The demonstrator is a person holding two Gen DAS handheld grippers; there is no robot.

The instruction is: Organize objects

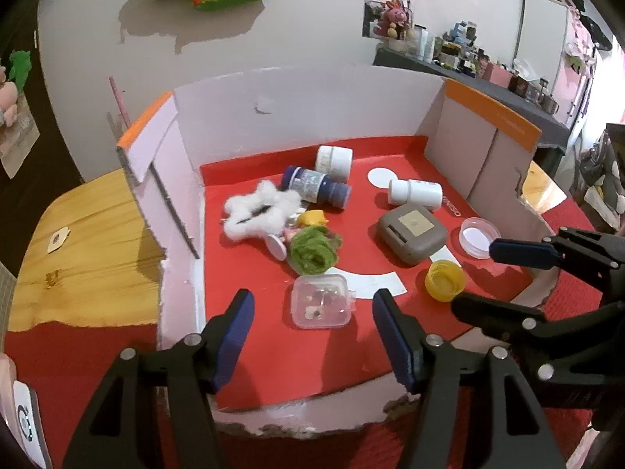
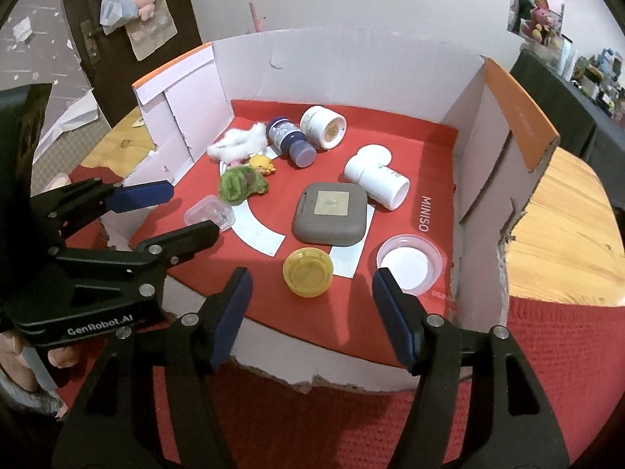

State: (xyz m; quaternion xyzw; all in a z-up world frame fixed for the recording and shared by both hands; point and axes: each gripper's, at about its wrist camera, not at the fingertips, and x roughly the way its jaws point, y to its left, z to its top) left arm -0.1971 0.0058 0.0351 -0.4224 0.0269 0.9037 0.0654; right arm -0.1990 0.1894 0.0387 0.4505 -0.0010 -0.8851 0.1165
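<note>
On the red floor of the open cardboard box [image 2: 504, 144] lies a scatter of small things. Nearest the front edge sit a yellow cap [image 2: 308, 272], turned open side up, and to its right a clear round lid [image 2: 409, 264]. Just beyond them rests a grey square case [image 2: 331, 218], lying flat over white paper strips [image 2: 259, 230]. At the near left is a small clear plastic box [image 1: 321, 301] with tiny bits inside. A green woolly tuft [image 1: 314, 253] lies just behind it, touching a small yellow toy [image 1: 310, 219] and a white fluffy tuft [image 1: 258, 211]. Farther back, a dark blue bottle [image 1: 314, 186] lies on its side against a white jar [image 1: 334, 161], also tipped over. A white pill bottle [image 2: 377, 180] lies on its side to the right, beside a white round pad [image 2: 374, 154].

Both tongs hover at the near edge of the box, touching nothing. The left tongs [image 1: 310, 336] are spread wide, in line with the clear plastic box. The right tongs [image 2: 310, 312] are spread wide too, in line with the yellow cap. The box stands on a wooden worktop [image 2: 562, 226] partly covered by a red cloth [image 2: 547, 351].
</note>
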